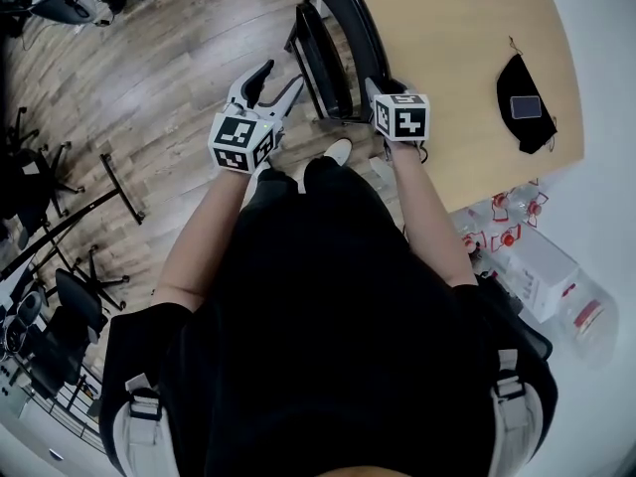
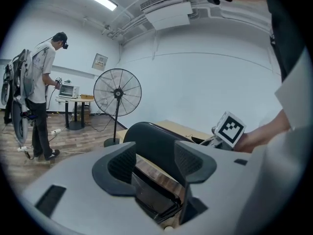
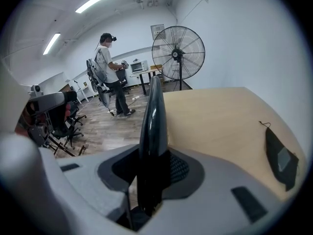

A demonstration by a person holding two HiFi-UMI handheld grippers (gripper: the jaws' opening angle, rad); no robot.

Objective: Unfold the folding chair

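Head view: folding chair (image 1: 338, 48) stands on the wood floor (image 1: 149, 78), right against the edge of the tan surface (image 1: 447, 28), seat and back close together, i.e. folded. My left tool (image 1: 278, 79) sits just beside the chair's left edge. My right tool (image 1: 383, 87) is at the chair's right side, its marker cube facing up. A black pouch (image 1: 527, 102) lies on the surface, well apart from the chair.

Left gripper view: left tool (image 2: 155, 163) has its jaws wide apart w/ nothing gripped. The chair's rounded black back (image 2: 151, 138) shows in the gap, folded seat below it, but the pads don't press on it. Right tool's cube (image 2: 229, 129) shows at the chair's far side. Bkgd: a standing fan (image 2: 117, 93) and a person (image 2: 41, 87) by a small table.

Right gripper view: right tool (image 3: 154, 173) is clamped on the chair's thin black back edge (image 3: 154, 126), which runs upright thru the jaws, pads tight on both sides. Surface (image 3: 220, 126) spreads to the right w/ the pouch (image 3: 281, 158) on it; fan (image 3: 178, 53) and person (image 3: 110, 67) stand beyond.
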